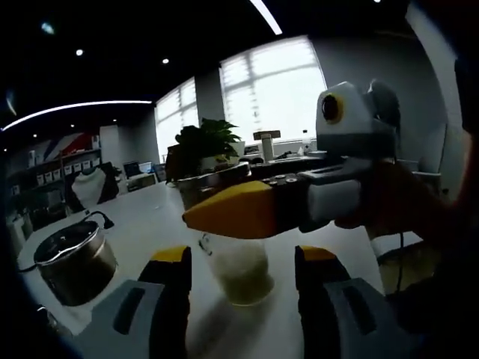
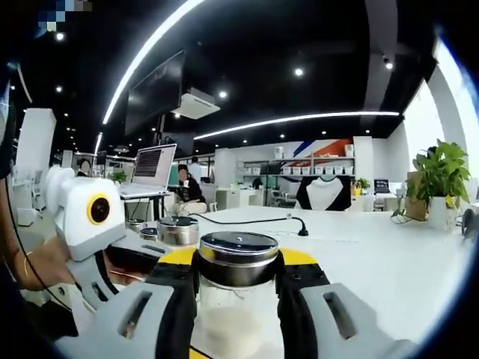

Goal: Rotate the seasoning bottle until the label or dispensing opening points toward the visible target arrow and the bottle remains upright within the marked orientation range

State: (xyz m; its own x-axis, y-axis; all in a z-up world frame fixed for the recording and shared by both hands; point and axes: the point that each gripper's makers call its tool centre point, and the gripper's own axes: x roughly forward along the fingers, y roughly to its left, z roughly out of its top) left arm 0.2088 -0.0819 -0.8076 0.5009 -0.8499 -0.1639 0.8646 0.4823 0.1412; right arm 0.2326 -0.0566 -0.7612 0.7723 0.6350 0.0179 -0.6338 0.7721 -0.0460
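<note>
The seasoning bottle [image 2: 238,288], 1 glass jar with a metal cap holding pale granules, stands upright on the white table [image 2: 374,262]. The right gripper [image 2: 238,280] is clamped on it just under the cap. The left gripper [image 1: 241,280] stands wide apart around the bottle [image 1: 239,273], touching nothing. Twisting too fast could tip the bottle or let the glass slip, because the hold sits high. No arrow is visible. 1 lidded pot [image 1: 73,258] sits nearby; 1 plant [image 1: 202,146] stands beyond.

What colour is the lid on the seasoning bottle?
Silver metallic with a dark top, best seen in the right gripper view: lid on the seasoning bottle.
</note>
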